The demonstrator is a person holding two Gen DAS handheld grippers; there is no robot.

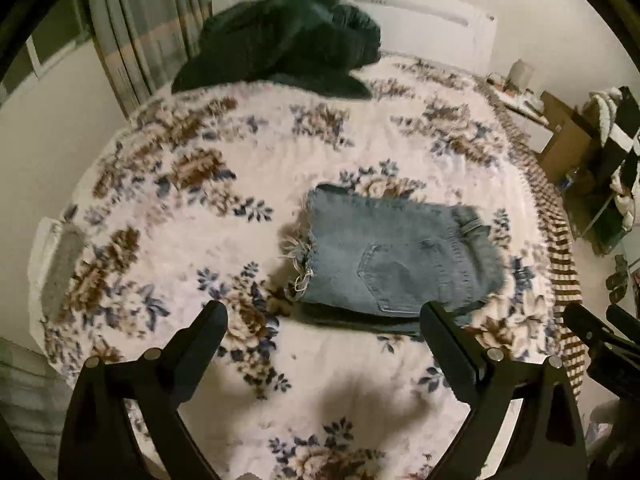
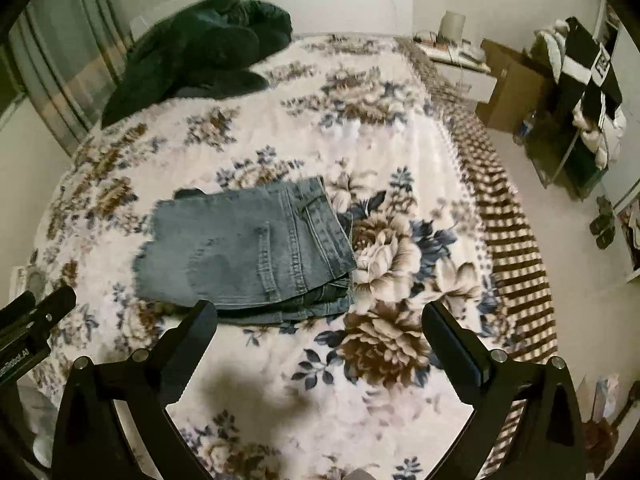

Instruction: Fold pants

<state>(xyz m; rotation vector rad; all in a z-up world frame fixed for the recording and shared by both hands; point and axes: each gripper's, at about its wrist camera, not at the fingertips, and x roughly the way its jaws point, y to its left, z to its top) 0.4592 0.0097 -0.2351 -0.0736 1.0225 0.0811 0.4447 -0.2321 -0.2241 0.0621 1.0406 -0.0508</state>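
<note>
A pair of light blue jeans (image 1: 396, 256) lies folded into a compact rectangle on the floral bedspread (image 1: 248, 152), back pocket up and frayed hems at its left. It also shows in the right wrist view (image 2: 248, 252). My left gripper (image 1: 324, 316) is open and empty, held above the bed just in front of the jeans. My right gripper (image 2: 320, 312) is open and empty, in front of and to the right of the jeans. The right gripper's tip shows at the edge of the left wrist view (image 1: 592, 328), and the left gripper's at the edge of the right wrist view (image 2: 36, 316).
A dark green garment (image 1: 288, 44) is heaped at the far end of the bed, also in the right wrist view (image 2: 200, 52). The bed's right edge (image 2: 504, 208) drops to the floor. Cardboard boxes (image 2: 516, 92) and a clothes rack (image 2: 584, 92) stand beyond it. Curtains (image 1: 136, 32) hang at left.
</note>
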